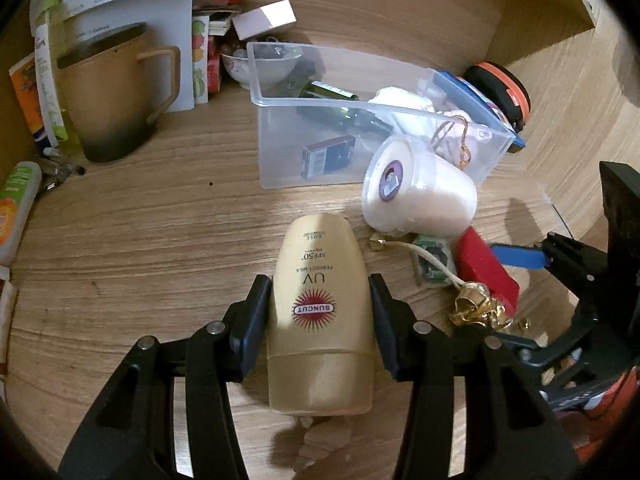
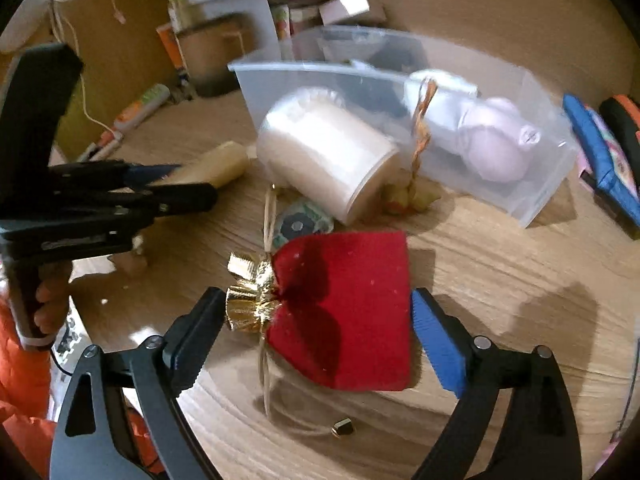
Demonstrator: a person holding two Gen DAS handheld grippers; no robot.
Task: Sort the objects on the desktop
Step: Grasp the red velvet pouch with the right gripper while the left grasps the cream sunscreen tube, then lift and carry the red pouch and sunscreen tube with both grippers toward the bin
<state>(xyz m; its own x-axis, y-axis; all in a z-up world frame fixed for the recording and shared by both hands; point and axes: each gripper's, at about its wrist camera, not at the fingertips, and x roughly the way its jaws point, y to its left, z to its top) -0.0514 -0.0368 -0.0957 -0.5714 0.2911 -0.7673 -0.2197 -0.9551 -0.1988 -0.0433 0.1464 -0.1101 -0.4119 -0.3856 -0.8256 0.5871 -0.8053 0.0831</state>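
Already the clear bin [image 1: 362, 104] held several items; the left gripper [image 1: 320, 312] pinched the sunscreen bottle [image 1: 322, 312] over the desk [image 1: 140, 240], while the right gripper [image 2: 316, 332] stood spread around the red pouch [image 2: 352, 308], white tub [image 1: 420, 196] still outside.

Your sunscreen bottle [image 1: 322, 316], cream-yellow with a red SUNCUT sunburst and "UV Perfect Milk SPF50+" print, lies flat on the wooden surface [image 1: 140, 240], cap end toward you. Your red velvet pouch [image 2: 344, 312], cinched with a gold foil ruffle and pale drawstring, lies flat too. Beside them a white lidded tub [image 1: 416, 196] rests on its side against the clear plastic bin [image 1: 360, 100], which holds a dark green bottle [image 1: 344, 108], a small dark box [image 1: 328, 156] and white cloth.
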